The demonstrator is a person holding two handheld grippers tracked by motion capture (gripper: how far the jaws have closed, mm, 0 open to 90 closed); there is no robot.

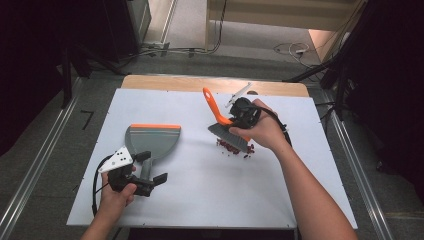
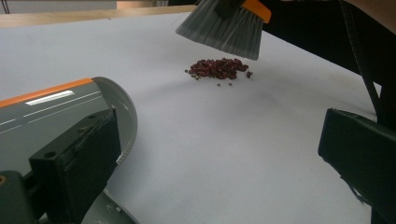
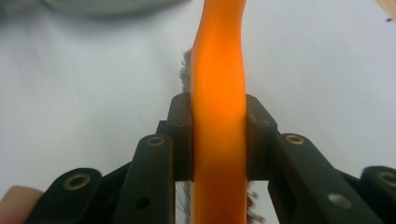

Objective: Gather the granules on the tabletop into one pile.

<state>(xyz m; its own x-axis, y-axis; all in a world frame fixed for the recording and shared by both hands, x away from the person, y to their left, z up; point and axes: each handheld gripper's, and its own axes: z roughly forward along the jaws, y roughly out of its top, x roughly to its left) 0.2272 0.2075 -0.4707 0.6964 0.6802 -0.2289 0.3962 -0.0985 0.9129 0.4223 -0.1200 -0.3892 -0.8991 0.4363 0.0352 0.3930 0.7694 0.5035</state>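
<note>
Brush lifted over the beans, dustpan waiting

Right gripper (image 3: 218, 140) clamps the brush (image 1: 227, 127) handle; left gripper (image 1: 150, 177), jaws spread, beside the dustpan (image 1: 152, 140); bare table (image 1: 200, 195) between dustpan lip and red beans (image 2: 218, 68).

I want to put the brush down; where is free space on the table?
Free: the white table near its front edge, and the strip between dustpan and beans. Crowded: under the brush and around the left gripper.
</note>
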